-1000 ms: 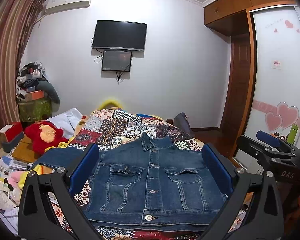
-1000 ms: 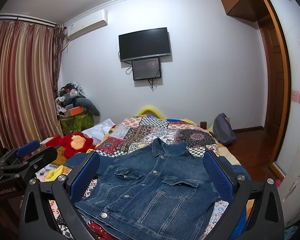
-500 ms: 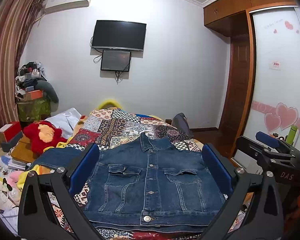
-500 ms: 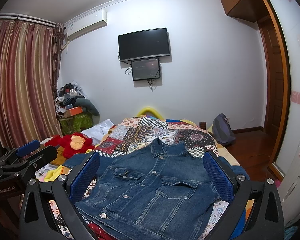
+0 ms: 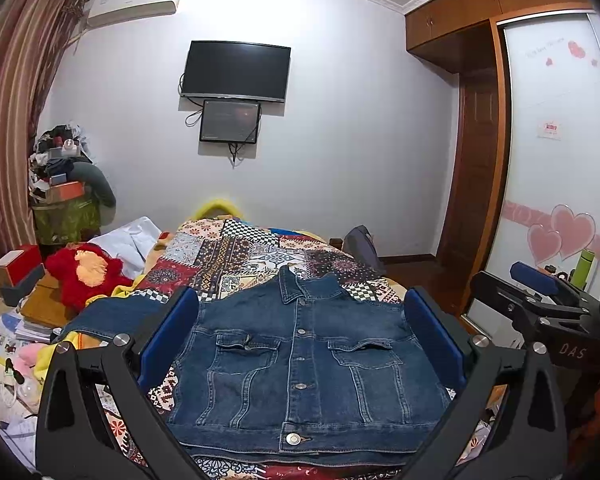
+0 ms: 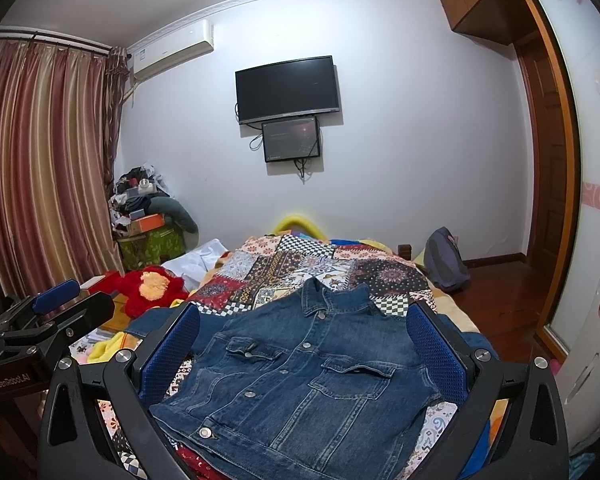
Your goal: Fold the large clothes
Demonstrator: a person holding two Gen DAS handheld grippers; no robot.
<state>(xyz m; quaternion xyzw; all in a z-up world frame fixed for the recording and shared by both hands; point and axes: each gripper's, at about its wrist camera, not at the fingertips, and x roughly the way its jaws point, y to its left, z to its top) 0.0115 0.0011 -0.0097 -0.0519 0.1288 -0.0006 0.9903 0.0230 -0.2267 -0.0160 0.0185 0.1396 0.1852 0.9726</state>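
Note:
A blue denim jacket point(image 5: 300, 364) lies front up on the patchwork bedspread point(image 5: 256, 256), buttoned, collar toward the far wall. One sleeve point(image 5: 112, 316) stretches out to the left. The jacket also shows in the right wrist view point(image 6: 300, 380). My left gripper point(image 5: 300, 340) is open and empty, held above the near part of the jacket. My right gripper point(image 6: 300, 352) is open and empty, also above the jacket. The right gripper's body shows at the right edge of the left wrist view point(image 5: 540, 304); the left gripper's body shows at the left of the right wrist view point(image 6: 48, 320).
A red plush toy point(image 5: 86, 272) and stacked books and papers point(image 5: 16, 332) lie left of the bed. A cluttered pile point(image 5: 64, 184) stands in the far left corner. A grey backpack point(image 6: 446, 260) leans by the bed's far right. A wardrobe with heart stickers point(image 5: 560, 200) stands right.
Both views shift very slightly; the grippers stay open and the jacket lies as before.

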